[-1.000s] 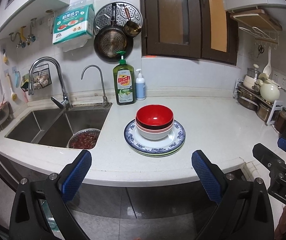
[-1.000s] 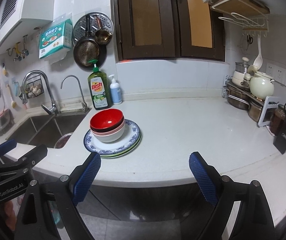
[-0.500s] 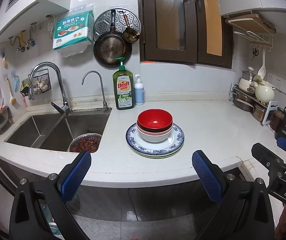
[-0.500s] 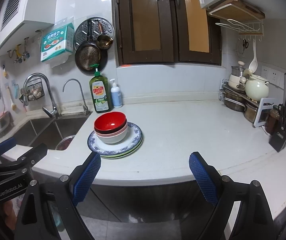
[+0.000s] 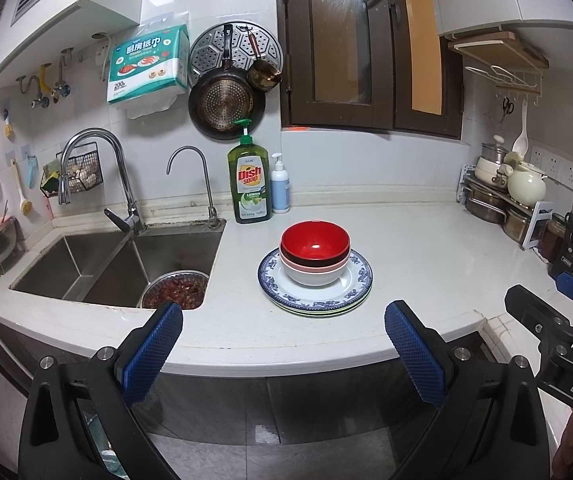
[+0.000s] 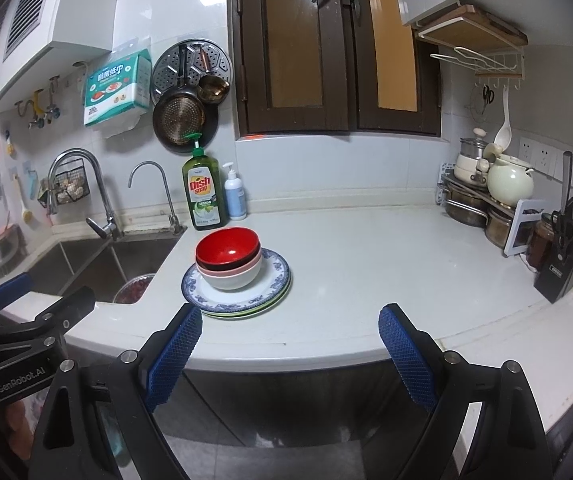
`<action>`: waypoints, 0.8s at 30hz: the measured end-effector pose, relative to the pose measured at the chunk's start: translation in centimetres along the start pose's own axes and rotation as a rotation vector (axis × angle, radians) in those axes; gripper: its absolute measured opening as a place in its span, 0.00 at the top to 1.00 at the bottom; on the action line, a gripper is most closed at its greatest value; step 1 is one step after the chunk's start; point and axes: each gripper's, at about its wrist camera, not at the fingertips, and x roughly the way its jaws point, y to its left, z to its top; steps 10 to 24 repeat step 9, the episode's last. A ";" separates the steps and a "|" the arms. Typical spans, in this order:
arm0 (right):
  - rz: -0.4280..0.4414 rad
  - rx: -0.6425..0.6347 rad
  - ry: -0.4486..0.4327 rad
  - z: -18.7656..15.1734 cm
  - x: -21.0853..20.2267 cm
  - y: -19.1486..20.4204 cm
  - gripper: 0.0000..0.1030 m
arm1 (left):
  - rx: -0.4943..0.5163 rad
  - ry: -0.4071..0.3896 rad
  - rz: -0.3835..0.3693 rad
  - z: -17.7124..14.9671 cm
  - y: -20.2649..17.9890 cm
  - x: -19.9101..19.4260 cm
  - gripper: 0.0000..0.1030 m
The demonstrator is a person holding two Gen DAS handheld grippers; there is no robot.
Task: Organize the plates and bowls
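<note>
A stack of nested bowls (image 5: pixel 314 254) (image 6: pixel 228 258), red on top, then pink and white, sits on a stack of plates (image 5: pixel 356 286) (image 6: pixel 276 280) with a blue-patterned rim, on the white counter (image 5: pixel 426 248) (image 6: pixel 366 256). My left gripper (image 5: pixel 284 348) is open, held off the counter's front edge, short of the dishes. My right gripper (image 6: pixel 290 344) is open too, in front of the counter and to the right of the stack. Nothing lies between either pair of blue pads (image 5: pixel 154 350) (image 6: pixel 406 354).
A steel sink (image 5: pixel 118 256) with a bowl of red food lies left of the dishes. Dish soap (image 5: pixel 248 184) and a pump bottle (image 5: pixel 279 184) stand at the back wall. Pots, a kettle (image 6: pixel 508 182) and a knife block (image 6: pixel 564 256) crowd the right end.
Both grippers have pulled back a little from the counter, so the dish stack looks slightly smaller and farther. Jaws stay wide; the dishes have not moved.
</note>
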 end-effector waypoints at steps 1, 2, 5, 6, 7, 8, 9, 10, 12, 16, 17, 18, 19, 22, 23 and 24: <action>-0.001 0.001 -0.001 0.0 -0.1 0.1 0.12 | 0.001 0.000 -0.001 0.0 0.0 0.0 0.00; -0.001 0.000 -0.001 0.0 -0.1 0.1 0.12 | 0.002 0.001 -0.001 -0.1 0.1 -0.1 0.00; 0.001 0.000 -0.001 0.0 -0.2 -0.2 0.12 | 0.002 0.002 -0.002 -0.2 0.0 -0.3 0.00; 0.000 0.000 -0.001 0.0 -0.2 -0.2 0.12 | 0.001 0.003 -0.005 -0.2 0.0 -0.3 0.00; -0.003 -0.001 -0.002 0.0 -0.3 -0.1 0.12 | 0.002 0.005 -0.009 -0.3 0.1 -0.3 0.00; -0.005 -0.001 -0.002 -0.1 -0.4 0.0 0.12 | 0.002 0.006 -0.013 -0.3 0.1 -0.4 0.00; -0.007 0.001 -0.003 -0.1 -0.5 0.1 0.12 | 0.001 0.006 -0.018 -0.4 0.1 -0.4 0.00; -0.007 0.001 -0.003 -0.1 -0.5 0.1 0.12 | 0.001 0.006 -0.018 -0.4 0.1 -0.4 0.00; -0.007 0.001 -0.003 -0.1 -0.5 0.1 0.12 | 0.001 0.006 -0.018 -0.4 0.1 -0.4 0.00; -0.007 0.001 -0.003 -0.1 -0.5 0.1 0.12 | 0.001 0.006 -0.018 -0.4 0.1 -0.4 0.00; -0.007 0.001 -0.003 -0.1 -0.5 0.1 0.12 | 0.001 0.006 -0.018 -0.4 0.1 -0.4 0.00; -0.007 0.001 -0.003 -0.1 -0.5 0.1 0.12 | 0.001 0.006 -0.018 -0.4 0.1 -0.4 0.00; -0.007 0.001 -0.003 -0.1 -0.5 0.1 0.12 | 0.001 0.006 -0.018 -0.4 0.1 -0.4 0.00; -0.007 0.001 -0.003 -0.1 -0.5 0.1 0.12 | 0.001 0.006 -0.018 -0.4 0.1 -0.4 0.00; -0.007 0.001 -0.003 -0.1 -0.5 0.1 0.12 | 0.001 0.006 -0.018 -0.4 0.1 -0.4 0.00; -0.007 0.001 -0.003 -0.1 -0.5 0.1 0.12 | 0.001 0.006 -0.018 -0.4 0.1 -0.4 0.00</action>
